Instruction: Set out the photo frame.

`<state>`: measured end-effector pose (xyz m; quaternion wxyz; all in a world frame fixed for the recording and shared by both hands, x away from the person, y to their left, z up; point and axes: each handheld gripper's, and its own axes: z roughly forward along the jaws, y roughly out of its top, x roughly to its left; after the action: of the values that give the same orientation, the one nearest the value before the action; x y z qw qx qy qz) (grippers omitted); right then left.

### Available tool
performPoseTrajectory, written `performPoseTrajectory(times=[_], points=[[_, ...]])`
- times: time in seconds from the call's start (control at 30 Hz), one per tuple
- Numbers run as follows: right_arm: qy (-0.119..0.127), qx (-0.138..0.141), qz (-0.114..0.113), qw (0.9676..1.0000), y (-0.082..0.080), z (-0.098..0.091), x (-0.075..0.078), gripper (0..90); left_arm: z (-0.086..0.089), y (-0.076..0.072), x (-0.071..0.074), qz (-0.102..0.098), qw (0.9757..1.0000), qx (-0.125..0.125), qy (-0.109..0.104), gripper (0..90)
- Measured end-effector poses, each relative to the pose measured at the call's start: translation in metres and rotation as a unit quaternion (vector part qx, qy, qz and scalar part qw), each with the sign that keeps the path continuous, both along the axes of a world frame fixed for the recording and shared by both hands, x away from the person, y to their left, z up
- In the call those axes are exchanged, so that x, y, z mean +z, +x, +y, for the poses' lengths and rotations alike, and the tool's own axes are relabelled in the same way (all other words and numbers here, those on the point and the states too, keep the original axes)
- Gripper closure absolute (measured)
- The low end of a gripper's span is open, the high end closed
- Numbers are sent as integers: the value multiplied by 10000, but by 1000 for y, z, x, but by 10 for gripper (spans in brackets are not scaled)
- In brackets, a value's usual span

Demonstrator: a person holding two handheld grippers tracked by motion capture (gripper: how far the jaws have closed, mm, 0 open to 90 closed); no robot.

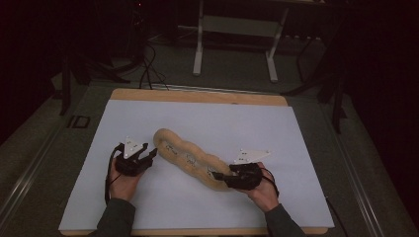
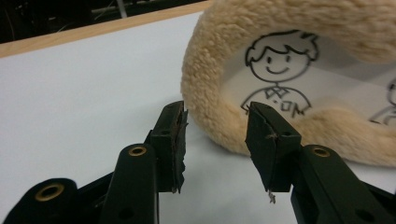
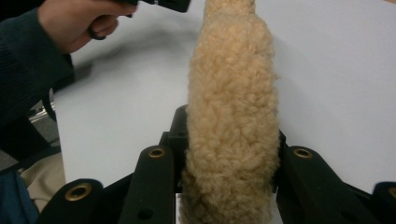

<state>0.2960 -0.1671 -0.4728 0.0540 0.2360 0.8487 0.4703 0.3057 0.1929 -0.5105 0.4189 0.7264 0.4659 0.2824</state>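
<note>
Fleecy tan plush lies across the white sheet (image 1: pixel 207 123) as I work it from both ends, one end loose and the other held. My left gripper (image 2: pixel 217 123) stands with its jaws apart, nothing pressed between the pads; the rounded end of the plush strip (image 1: pixel 190 159) sits just ahead of them, its fuzzy rim near the right-hand jaw and a printed cartoon figure (image 2: pixel 276 74) showing just beyond the tips, so this end is free by my reckoning. Following the strip rightward, it runs on a slant over the sheet toward my right gripper (image 1: pixel 228 177). In the right gripper view the jaws are closed on the near end of the strip (image 3: pixel 231 140), the pile bulging between the two arms and standing on edge straight away from them, with my left hand (image 3: pixel 77 23) visible far off beyond. As I judge it, the right-side hold is made, while the left end remains to be taken or laid down.
</note>
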Motion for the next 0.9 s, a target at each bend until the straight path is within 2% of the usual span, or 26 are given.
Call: performPoseTrajectory(times=[0.2,0.27,0.3,0.33,0.37,0.43,0.5,0.57,0.63,0.67,0.77,0.8,0.83,0.87,0.9], points=[[-6,233,-37,9997,-3,3,1,673,3,4,-2,-18,9999,70,-77,560],[-13,308,-62,9995,-4,4,1,672,6,6,-3,-6,9998,46,-193,556],[-18,308,-62,9995,-4,4,1,672,8,8,-5,47,9995,-13,-308,554],[-31,314,-76,9995,-5,4,2,672,9,10,-6,85,9994,-24,-336,554],[-31,314,-76,9995,-5,4,2,672,9,10,-6,85,9994,-24,-336,554],[-111,356,-157,9992,-6,5,2,672,9,17,-13,237,9993,4,-275,554],[-164,376,-170,9990,-6,6,2,671,9,18,-14,261,9993,-10,-285,556],[-146,370,-153,9991,-5,5,1,670,8,20,-16,257,9991,-31,-330,571],[-155,365,-89,9992,-4,4,1,670,6,19,-16,184,9995,-61,-247,631],[-176,378,-74,9991,-3,3,-1,670,3,18,-15,149,9998,-58,-125,660],[-269,393,-97,9988,-3,3,-1,670,3,17,-14,161,9998,-49,-115,689],[-308,398,-138,9986,-3,4,-1,670,5,17,-13,236,9994,-40,-241,697],[-308,398,-138,9986,-3,4,-1,670,5,17,-13,236,9994,-40,-241,702],[-334,386,-171,9985,-3,4,-1,669,6,17,-13,295,9990,-14,-344,702],[-457,340,-274,9980,-4,5,-1,666,6,17,-13,307,9988,18,-378,710]])
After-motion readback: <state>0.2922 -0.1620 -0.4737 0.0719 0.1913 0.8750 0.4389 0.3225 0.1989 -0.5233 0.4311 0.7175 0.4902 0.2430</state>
